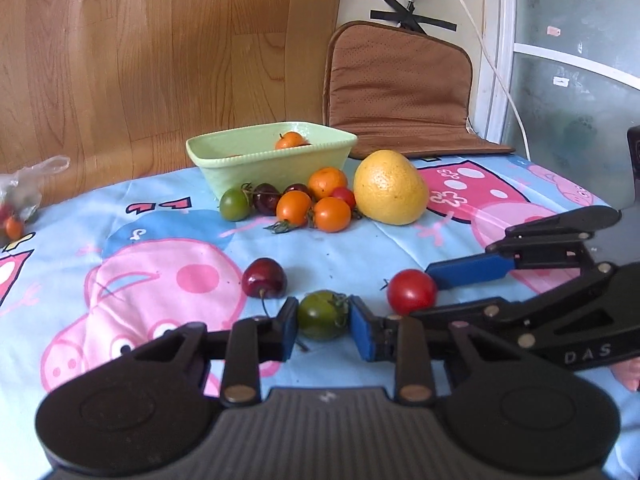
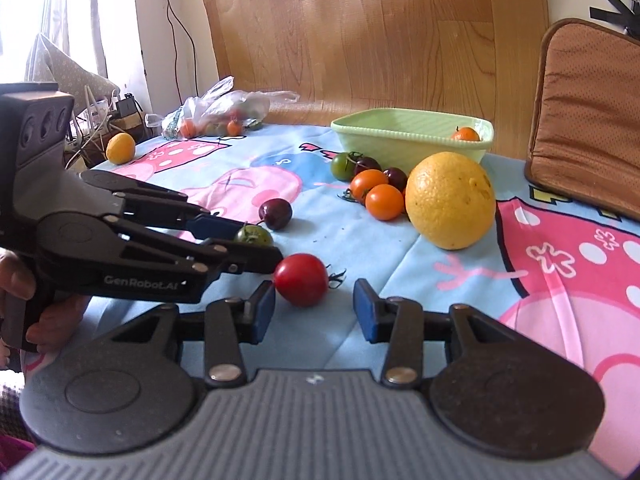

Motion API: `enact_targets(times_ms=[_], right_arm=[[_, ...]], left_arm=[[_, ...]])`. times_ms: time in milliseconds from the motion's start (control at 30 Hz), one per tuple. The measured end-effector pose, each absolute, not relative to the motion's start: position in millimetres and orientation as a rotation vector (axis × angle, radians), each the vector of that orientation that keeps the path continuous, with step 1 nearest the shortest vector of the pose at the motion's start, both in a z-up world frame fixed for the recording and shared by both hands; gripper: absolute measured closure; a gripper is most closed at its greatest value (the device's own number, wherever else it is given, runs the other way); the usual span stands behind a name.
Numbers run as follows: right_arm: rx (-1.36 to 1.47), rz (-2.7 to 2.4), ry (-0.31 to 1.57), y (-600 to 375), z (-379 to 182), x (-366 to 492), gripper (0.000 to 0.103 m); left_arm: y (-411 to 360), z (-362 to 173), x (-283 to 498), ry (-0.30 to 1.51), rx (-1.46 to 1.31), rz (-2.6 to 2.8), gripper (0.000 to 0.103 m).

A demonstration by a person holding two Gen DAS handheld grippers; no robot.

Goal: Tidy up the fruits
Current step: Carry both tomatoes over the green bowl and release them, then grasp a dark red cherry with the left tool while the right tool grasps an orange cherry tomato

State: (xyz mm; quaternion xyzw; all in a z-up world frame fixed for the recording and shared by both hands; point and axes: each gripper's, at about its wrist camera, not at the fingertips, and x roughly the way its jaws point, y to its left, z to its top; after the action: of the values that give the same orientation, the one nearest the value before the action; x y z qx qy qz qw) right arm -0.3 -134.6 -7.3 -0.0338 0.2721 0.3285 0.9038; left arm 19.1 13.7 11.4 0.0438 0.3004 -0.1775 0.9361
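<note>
Our left gripper (image 1: 323,322) clamps the green tomato (image 1: 322,314); our right gripper (image 2: 314,312) stands released around the red tomato (image 2: 301,279), left pad touching. The bowl (image 1: 240,168) waits at twelve o'clock. Squeezing off-centre could roll the tomato away.

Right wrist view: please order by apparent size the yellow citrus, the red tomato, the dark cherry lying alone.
1. yellow citrus, clearly largest.
2. red tomato, though it lies nearest the camera, which enlarges it.
3. dark cherry, smallest; farther away, so its gap to the tomato is uncertain.
</note>
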Motion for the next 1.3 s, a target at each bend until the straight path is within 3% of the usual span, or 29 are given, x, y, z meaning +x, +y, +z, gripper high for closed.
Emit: enact_targets(times_ms=[33,233,467,800,900,1300], right_arm=[[-0.072,0.684,0.556,-135,-7,-2,0.073],[-0.031,0.685,0.504,-142,12,11,0.073],[-0.027,0.642,0.404,-147,64,88,0.073],[-0.014,0.617,0.652,-124,38,188,0.072],[-0.025,0.614,0.65,-122,36,187,0.072],[0.096,0.646,0.494,-171,62,112,0.072]], left_arm=[[16,14,19,0.613,0.076,-0.365,0.076],[28,48,44,0.573,-0.015,-0.383,0.076],[32,84,139,0.543,-0.061,-0.319,0.075],[23,53,228,0.675,-0.083,-0.254,0.073],[22,49,229,0.685,-0.076,-0.231,0.059],[61,49,125,0.622,-0.212,-0.259,0.058]])
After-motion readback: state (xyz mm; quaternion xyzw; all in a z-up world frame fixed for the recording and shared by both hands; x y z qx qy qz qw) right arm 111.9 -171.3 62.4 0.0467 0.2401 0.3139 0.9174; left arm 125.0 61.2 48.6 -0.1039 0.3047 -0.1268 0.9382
